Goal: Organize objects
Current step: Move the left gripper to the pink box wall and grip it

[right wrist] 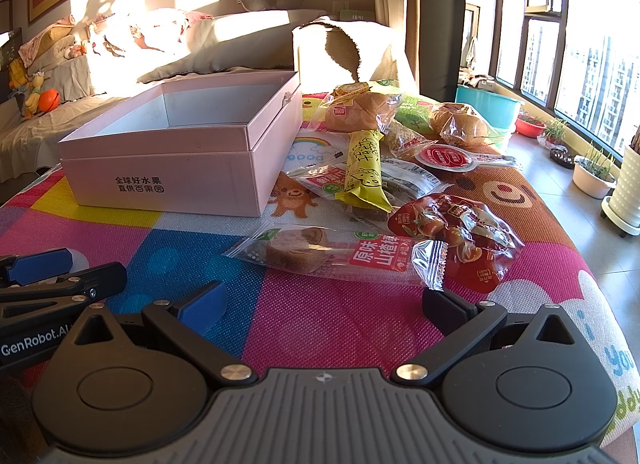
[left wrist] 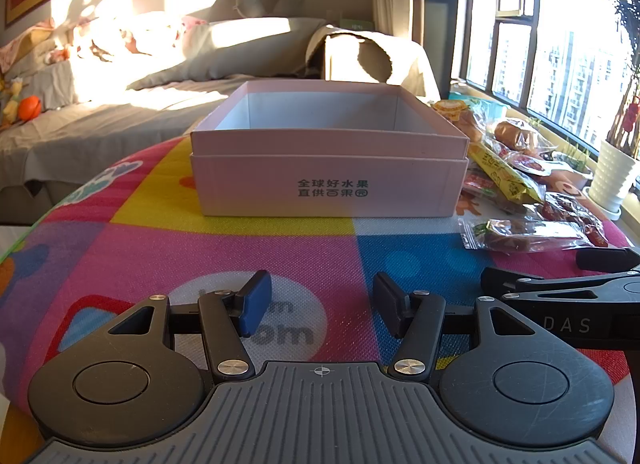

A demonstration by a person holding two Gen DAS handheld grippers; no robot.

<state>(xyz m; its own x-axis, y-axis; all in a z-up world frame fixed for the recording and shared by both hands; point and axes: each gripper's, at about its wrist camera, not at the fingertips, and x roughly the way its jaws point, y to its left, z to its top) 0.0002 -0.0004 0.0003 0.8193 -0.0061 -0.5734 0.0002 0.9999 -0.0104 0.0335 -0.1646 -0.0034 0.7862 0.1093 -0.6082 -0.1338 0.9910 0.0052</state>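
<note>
1. Grippers first: your left gripper (left wrist: 322,310) sits low in the left wrist view with its jaws apart and nothing between them, hovering over the colourful mat (left wrist: 160,248) on the worktop.
2. Your right gripper (right wrist: 322,306) is spread wide as well, released, at the bottom of the right wrist view, just short of the nearest packets.
3. You can see the pink box (left wrist: 328,168) at the centre of the left view, open on top, with white inner walls; its floor is hidden by the front wall.
4. Snacks lie in a loose heap right of the box. In the right view, the clear hawthorn packet (right wrist: 320,250) is nearest your gripper, with the red packet (right wrist: 456,236) touching it at centre right.
5. Behind those, the yellow bar (right wrist: 364,172) lies across flat sachets, and two bread packets (right wrist: 360,108) sit at upper centre.
</note>
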